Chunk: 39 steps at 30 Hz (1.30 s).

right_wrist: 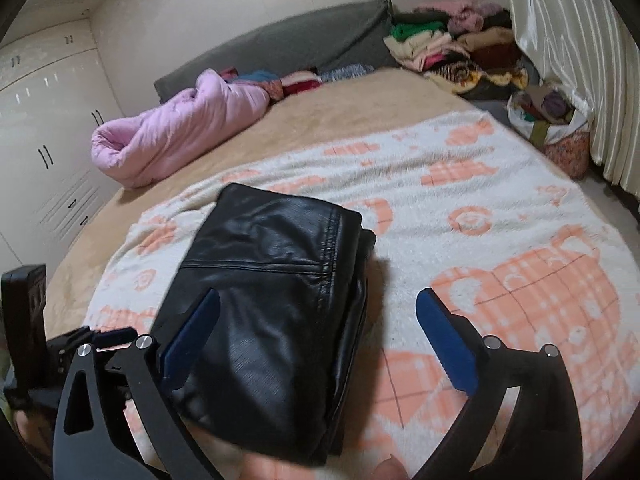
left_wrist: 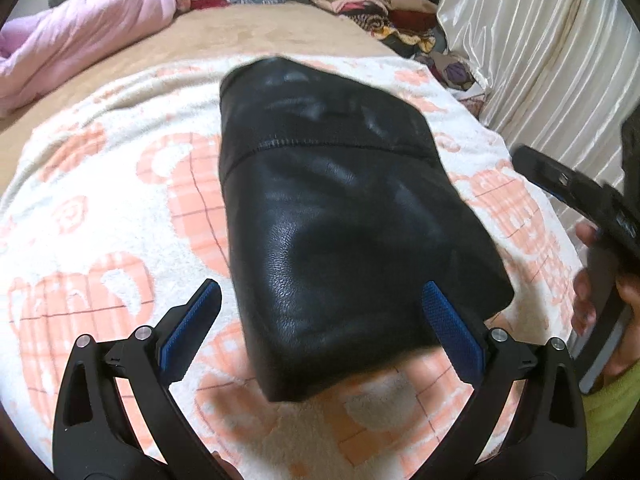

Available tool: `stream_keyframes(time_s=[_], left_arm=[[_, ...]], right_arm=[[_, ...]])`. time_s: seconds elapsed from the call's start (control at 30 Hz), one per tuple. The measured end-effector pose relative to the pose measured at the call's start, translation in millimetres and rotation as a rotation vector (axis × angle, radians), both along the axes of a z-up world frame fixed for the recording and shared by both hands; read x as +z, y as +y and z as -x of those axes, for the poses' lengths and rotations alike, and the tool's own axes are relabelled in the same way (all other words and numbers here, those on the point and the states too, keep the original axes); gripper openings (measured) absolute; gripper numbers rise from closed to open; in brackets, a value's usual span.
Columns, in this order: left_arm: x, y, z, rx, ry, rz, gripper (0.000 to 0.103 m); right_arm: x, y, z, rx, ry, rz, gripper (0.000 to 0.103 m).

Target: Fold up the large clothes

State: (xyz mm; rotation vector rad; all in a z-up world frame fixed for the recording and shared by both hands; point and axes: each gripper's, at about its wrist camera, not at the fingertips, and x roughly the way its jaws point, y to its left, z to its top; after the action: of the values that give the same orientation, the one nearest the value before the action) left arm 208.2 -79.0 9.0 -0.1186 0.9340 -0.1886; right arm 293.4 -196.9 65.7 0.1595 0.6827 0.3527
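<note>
A black leather garment lies folded into a thick rectangular bundle on the white and orange blanket. My left gripper is open above its near end, one blue pad on each side, holding nothing. In the right wrist view the same bundle lies left of centre. My right gripper is open over its right edge, holding nothing. The right gripper body also shows at the right edge of the left wrist view.
A pink quilt is rolled up on the tan sheet at the far left. Piles of folded clothes sit at the back right by a cream curtain. A grey headboard cushion and white wardrobes stand behind.
</note>
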Motion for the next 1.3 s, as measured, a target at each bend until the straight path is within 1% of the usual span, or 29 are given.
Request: stream_keyframes(time_s=[0.1,0.2,0.3,0.4,0.47,0.6,0.73,0.83,0.9,0.97,1.07,1.2,1.3], left_arm=[[9.6,1.7,12.7,0.012,-0.034,-0.003,0.094],[16.9,5.2,28.9,0.025,-0.068,-0.007,0.094],[21.3,9.2,46.4,0.043,-0.098,-0.005,0.094],[20.5,12.4,64.1,0.052,-0.124,0.002,0.094],[17.7,12.9,72.4,0.057,-0.128,-0.001,0.094],[2.8,11.2,94.6,0.067,-0.129,-0.011,0.094],[-5.6,11.7,107.7,0.084,-0.133,0.001,0.094],[-8.2,11.0,114.1,0.095,-0.138,0.020,0.094],[-9.4,9.4,116.2,0.093,-0.137,0.017,0.094],[-11.4,7.2,117.0,0.091,-0.128,-0.004,0.094],[-12.8,7.2,117.3,0.097,-0.116,-0.005,0.094],[-12.8,6.7,120.0,0.101,-0.117,-0.020,0.094],[-12.2,7.8,121.0,0.100,-0.119,-0.016,0.094]], right_arm=[[11.3,2.2,26.1,0.017,-0.044,-0.003,0.099],[20.3,7.0,54.9,0.027,-0.092,0.017,0.099],[21.4,11.8,80.0,0.026,-0.125,0.035,0.099],[15.1,16.6,102.1,0.018,-0.149,0.067,0.099],[6.9,18.0,114.2,0.010,-0.159,0.083,0.099],[-17.8,19.4,137.4,-0.006,-0.167,0.107,0.099],[-38.8,20.4,151.6,-0.030,-0.145,0.120,0.099],[-49.6,23.7,154.9,-0.015,-0.114,0.145,0.099],[-49.7,24.1,155.6,-0.020,-0.111,0.148,0.099],[-47.3,22.5,158.2,-0.024,-0.117,0.137,0.099],[-43.8,21.3,160.6,-0.031,-0.126,0.133,0.099],[-44.1,19.8,161.3,-0.031,-0.122,0.133,0.099],[-43.5,19.1,163.0,-0.037,-0.117,0.132,0.099]])
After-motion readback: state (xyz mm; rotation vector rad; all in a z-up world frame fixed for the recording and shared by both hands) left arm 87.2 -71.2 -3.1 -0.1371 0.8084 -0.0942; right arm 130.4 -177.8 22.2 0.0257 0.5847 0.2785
